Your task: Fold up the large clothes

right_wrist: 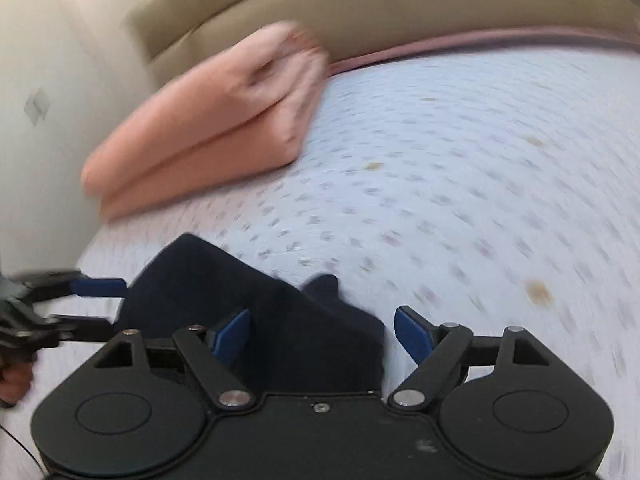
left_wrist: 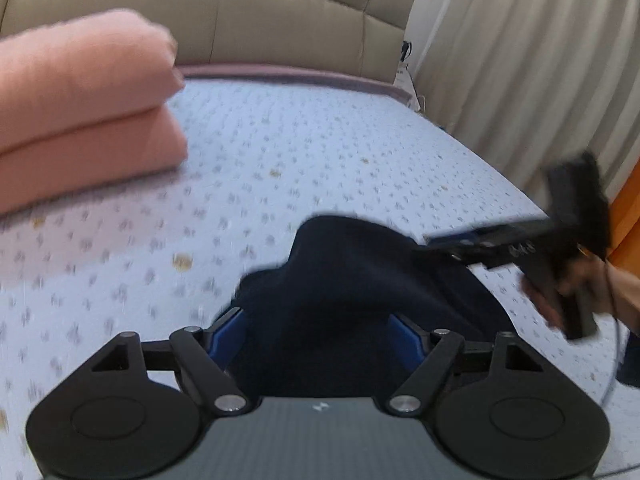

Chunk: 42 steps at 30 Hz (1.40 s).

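A dark navy garment lies bunched on the light patterned bed sheet. My left gripper is open just above it, and the cloth fills the gap between its blue pads without being pinched. My right gripper, blurred and held by a hand, hovers at the garment's right edge. In the right wrist view my right gripper is open. Its left finger is over the garment and its right finger is over bare sheet. My left gripper stands open at the garment's left edge.
A folded pink blanket lies at the head of the bed, left of the garment. A beige padded headboard runs behind it. Pale curtains hang past the bed's right side, and a white wall stands on the left.
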Motion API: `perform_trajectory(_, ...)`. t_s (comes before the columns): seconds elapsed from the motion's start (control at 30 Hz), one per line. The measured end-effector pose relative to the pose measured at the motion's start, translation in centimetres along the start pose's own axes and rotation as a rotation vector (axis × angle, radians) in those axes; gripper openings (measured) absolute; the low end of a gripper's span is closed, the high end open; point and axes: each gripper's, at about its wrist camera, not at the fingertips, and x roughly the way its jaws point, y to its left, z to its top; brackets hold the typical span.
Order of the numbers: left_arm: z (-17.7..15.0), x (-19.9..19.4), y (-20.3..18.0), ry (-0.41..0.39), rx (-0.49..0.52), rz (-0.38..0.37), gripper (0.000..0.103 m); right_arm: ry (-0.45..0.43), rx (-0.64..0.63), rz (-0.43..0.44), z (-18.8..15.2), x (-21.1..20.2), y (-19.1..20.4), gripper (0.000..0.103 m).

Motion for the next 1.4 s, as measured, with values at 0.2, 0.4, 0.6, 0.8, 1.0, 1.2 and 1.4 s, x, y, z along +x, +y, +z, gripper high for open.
perform_trajectory(0.2,-2.1,0.5,1.3,0.041,-0.037,-0.009,0.082,0.006,0.089,-0.032,0.7,1.1,0.4,0.005)
perform_trajectory(0.4,-1.9,1.3,1.4,0.029,-0.093,-0.007,0.084,-0.053,-0.066,-0.228,0.4,1.8,1.7,0.004)
perform_trajectory(0.6,-2.7,0.5,2.3,0.065,-0.163,-0.03,0.086,-0.066,0.222,-0.304,-1.3,1.5,-4.7,0.0)
perform_trajectory(0.8,-4.5,-1.7,2.9,0.097,-0.362,-0.158,0.088,-0.15,0.225,-0.19,-3.2,-6.2,-0.2,0.097)
perform_trajectory(1.0,-7.9,-1.3,-0.5,0.172,-0.255,-0.215,0.1,0.067,0.088,-0.123,-8.1,-5.8,5.3,0.102)
perform_trajectory(1.2,-15.6,-2.0,-4.2,0.254,0.002,-0.166,0.098,0.158,0.142,-0.146,-13.9,-5.7,2.5,0.102)
perform_trajectory(1.4,-13.5,-4.6,-4.1,0.241,-0.058,-0.211,0.091,0.151,0.196,-0.068,-11.0,-8.1,3.1,0.102)
